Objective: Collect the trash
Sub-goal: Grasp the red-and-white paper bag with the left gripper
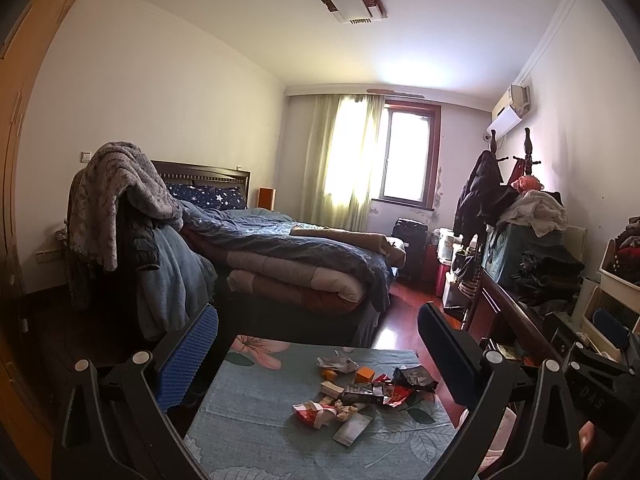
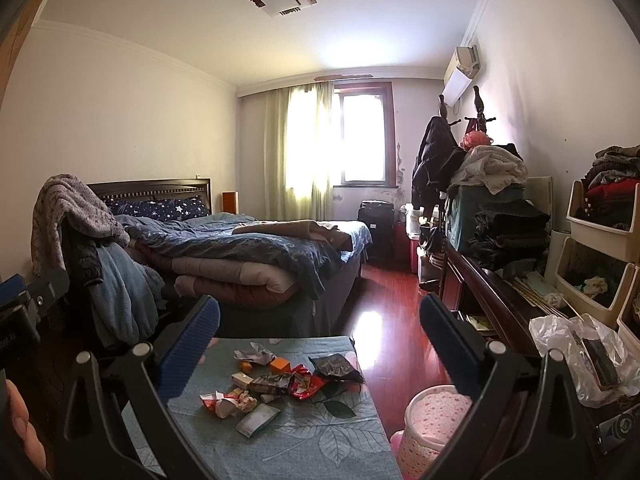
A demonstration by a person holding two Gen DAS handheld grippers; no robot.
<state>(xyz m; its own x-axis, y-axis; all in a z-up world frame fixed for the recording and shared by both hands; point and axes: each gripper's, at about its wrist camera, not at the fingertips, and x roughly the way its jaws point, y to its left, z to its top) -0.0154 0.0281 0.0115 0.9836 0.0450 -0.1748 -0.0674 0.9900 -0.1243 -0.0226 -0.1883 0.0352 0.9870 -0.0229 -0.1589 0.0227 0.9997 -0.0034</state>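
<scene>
I've got both claws wide and empty, left gripper (image 1: 318,354) & right gripper (image 2: 320,346) hovering above the near edge of the low table under a teal leaf-print cloth (image 2: 340,432). The pile of crumpled wrappers, small cartons and foil packets (image 2: 276,384) sits mid-table; the pink dotted plastic bin (image 2: 434,420) stands on the floor just right of the table. Risk imo: light foil slips from the pads, or a jaw snags the cloth and drags everything off. Beyond the table: unmade bed (image 2: 248,248), glossy red wood floor (image 2: 384,304)
</scene>
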